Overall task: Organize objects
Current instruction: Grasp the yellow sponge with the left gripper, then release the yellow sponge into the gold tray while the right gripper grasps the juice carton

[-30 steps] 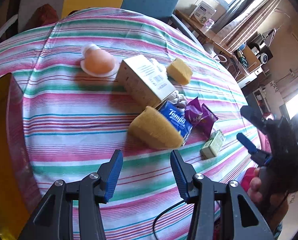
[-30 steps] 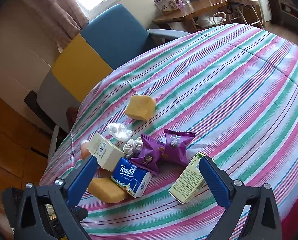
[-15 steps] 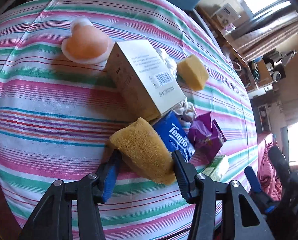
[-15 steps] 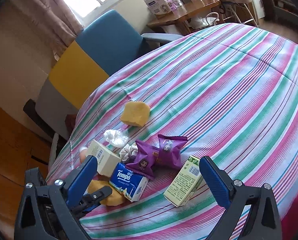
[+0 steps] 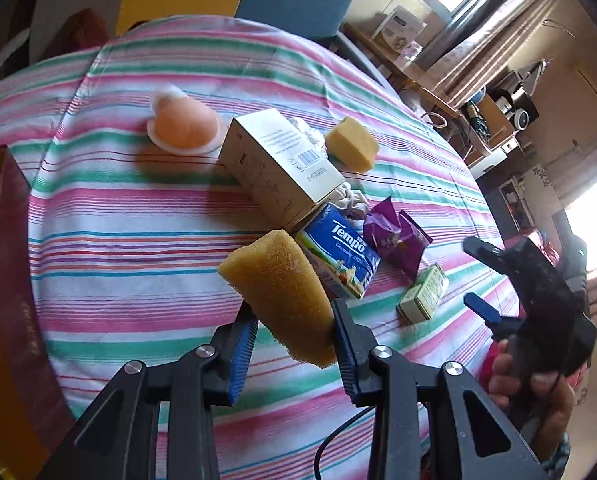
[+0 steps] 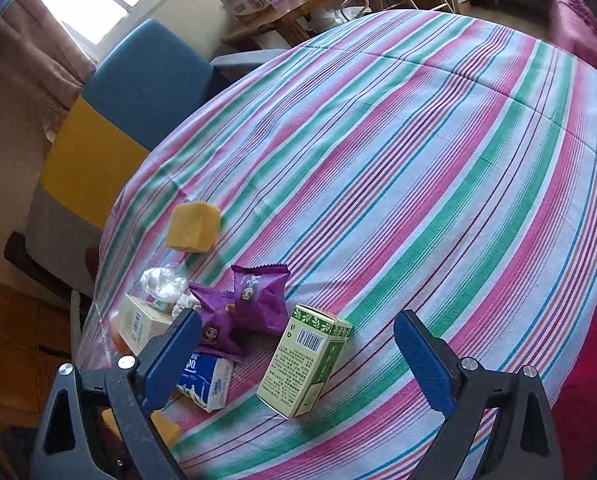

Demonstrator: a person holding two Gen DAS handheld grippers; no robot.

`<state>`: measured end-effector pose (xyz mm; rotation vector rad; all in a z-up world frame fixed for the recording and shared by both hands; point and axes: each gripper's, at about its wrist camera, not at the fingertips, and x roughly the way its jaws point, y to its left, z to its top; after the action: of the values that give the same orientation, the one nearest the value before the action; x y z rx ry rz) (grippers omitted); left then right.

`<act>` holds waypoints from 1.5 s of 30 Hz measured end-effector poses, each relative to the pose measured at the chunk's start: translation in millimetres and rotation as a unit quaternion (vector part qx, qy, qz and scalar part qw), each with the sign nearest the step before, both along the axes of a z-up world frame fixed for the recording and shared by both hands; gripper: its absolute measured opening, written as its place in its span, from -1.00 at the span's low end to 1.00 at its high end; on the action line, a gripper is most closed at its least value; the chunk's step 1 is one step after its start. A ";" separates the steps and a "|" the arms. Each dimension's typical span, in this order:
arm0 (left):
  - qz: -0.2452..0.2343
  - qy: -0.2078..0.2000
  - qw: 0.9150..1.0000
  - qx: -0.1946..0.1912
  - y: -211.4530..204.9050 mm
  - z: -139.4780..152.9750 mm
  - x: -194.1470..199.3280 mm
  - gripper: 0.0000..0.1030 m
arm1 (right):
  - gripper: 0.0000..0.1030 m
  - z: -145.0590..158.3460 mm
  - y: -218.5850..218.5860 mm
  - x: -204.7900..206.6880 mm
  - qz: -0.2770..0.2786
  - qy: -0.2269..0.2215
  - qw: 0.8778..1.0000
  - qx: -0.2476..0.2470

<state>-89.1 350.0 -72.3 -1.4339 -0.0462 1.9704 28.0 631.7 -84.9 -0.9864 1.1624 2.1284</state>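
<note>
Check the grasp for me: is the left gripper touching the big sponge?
Touching. The left wrist view shows the left gripper shut on the big sponge, both pads pressing its sides.

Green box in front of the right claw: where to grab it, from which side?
Across its two long side faces, near the middle, coming from above. The green box lies flat on the striped cloth, clear on its right, and the right claw already straddles it, open. The purple packets crowd its far left corner.
</note>
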 end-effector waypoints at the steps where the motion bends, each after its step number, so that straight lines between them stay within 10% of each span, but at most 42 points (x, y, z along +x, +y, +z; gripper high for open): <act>1: -0.004 0.005 1.000 0.001 -4.7 3.3 3.1 -0.29 | 0.91 -1.4 -2.6 -3.5 0.010 -0.005 1.000 0.000; 12: -0.021 0.041 0.999 0.011 -44.0 27.5 29.1 -0.29 | 0.84 -18.2 -16.5 -19.6 0.052 -0.072 0.996 0.015; 20: -0.018 0.057 0.998 0.017 -73.6 36.6 41.9 -0.29 | 0.25 -31.6 -24.7 -32.3 0.080 -0.137 0.986 0.041; 23: -0.020 0.064 0.998 0.018 -89.1 41.3 46.9 -0.29 | -0.42 -32.1 -26.7 -34.1 0.082 -0.163 0.981 0.066; 38: 0.094 0.054 0.991 -0.083 -304.9 42.2 40.3 -0.29 | -0.42 -30.7 -36.2 -42.0 0.114 -0.178 0.973 0.090; 45: 0.115 0.027 0.984 -0.131 -341.7 14.0 28.7 -0.29 | -0.42 -29.3 -41.3 -41.3 0.120 -0.179 0.972 0.097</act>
<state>-60.3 8.3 -58.2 -1.5993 0.0793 2.2718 -13.3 590.4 -114.2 -1.4027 0.6755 2.0777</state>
